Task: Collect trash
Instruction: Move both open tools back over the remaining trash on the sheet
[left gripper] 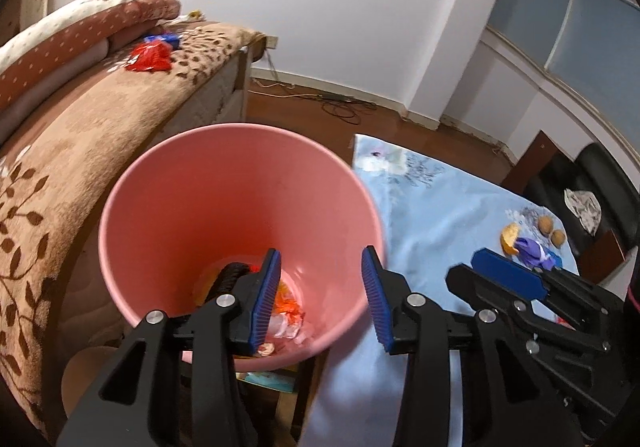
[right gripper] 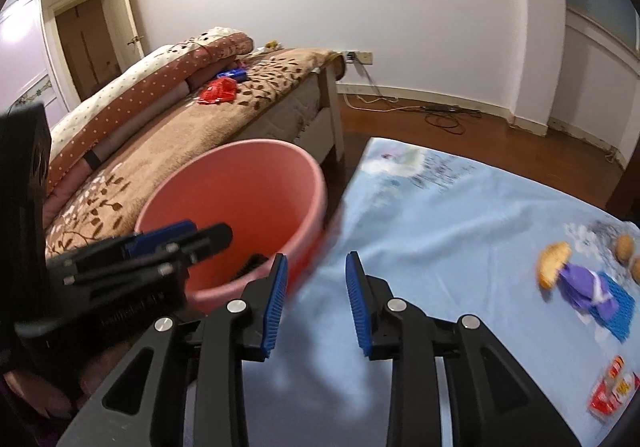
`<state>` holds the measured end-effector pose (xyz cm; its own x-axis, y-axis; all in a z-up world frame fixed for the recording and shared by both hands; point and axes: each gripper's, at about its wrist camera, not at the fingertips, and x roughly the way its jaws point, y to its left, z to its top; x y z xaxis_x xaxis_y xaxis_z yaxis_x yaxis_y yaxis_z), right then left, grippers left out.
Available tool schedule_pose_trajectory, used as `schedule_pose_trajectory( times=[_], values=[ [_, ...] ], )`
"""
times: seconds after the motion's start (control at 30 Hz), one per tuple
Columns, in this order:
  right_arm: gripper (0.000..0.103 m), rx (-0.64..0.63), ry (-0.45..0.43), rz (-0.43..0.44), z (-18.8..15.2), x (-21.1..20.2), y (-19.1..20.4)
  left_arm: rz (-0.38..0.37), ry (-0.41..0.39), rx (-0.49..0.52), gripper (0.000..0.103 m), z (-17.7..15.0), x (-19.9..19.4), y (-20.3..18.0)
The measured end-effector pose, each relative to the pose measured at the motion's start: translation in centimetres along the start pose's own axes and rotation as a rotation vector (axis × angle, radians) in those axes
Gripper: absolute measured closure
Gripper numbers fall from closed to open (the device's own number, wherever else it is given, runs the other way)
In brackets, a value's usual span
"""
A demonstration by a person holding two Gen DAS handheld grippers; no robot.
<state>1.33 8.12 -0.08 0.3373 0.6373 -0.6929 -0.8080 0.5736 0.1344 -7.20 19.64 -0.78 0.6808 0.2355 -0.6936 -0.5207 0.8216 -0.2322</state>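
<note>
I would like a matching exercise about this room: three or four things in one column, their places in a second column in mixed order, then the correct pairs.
Things:
1. red wrapper
2. orange peel
3. pink bucket
4. black cables

Places:
A. on the wooden floor by the wall
B. on the brown leaf-patterned bed cover
C. between the bed and the blue cloth
D. on the blue cloth, beside the purple wrapper

Pairs: 1-B, 2-D, 3-C, 4-A

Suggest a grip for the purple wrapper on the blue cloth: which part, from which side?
Take the purple wrapper by its raised, crumpled middle, coming from above with the right tongs, which are open, empty and nearest. It lies flat on the blue cloth, so a side approach would likely snag fabric. The orange peel touches its left edge; close across the free sides.
</note>
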Motion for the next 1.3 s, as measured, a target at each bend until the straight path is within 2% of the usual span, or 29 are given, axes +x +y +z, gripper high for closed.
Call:
schedule_pose_trajectory(
  times=[0.23,0.33,0.67,0.77,0.83,0.93,1.1,1.3],
  values=[
    [0.072,0.046,-0.018,-0.1,-3.5,-3.4,-4.4,-0.056,0.011,0.101,0.061,-0.8,0.4,-3.8],
    [0.064,0.088,-0.021,-0.16,-5.2,-5.1,-7.1,-0.076,0.018,0.144,0.061,-1.1,0.7,-5.6],
    [0.062,0.305,-0.079,-0.379,-10.7,-12.2,-17.2,-0.141,0.057,0.276,0.061,-2.1,2.3,-11.6],
    [0.056,0.389,-0.102,-0.448,-12.1,-13.9,-20.2,-0.155,0.065,0.313,0.061,-2.3,2.9,-13.5],
    [0.056,0.45,-0.11,-0.483,-13.0,-14.7,-22.0,-0.165,0.073,0.335,0.061,-2.4,3.3,-14.6],
    [0.054,0.554,-0.102,-0.486,-14.1,-14.9,-24.6,-0.174,0.083,0.361,0.061,-2.5,3.9,-15.9],
    [0.051,0.705,-0.081,-0.412,-15.4,-13.8,-27.0,-0.195,0.089,0.401,0.061,-2.3,4.9,-18.0],
    [0.051,0.761,-0.076,-0.376,-15.8,-12.4,-28.0,-0.244,0.111,0.42,0.061,-1.5,7.1,-20.2]
  ],
)
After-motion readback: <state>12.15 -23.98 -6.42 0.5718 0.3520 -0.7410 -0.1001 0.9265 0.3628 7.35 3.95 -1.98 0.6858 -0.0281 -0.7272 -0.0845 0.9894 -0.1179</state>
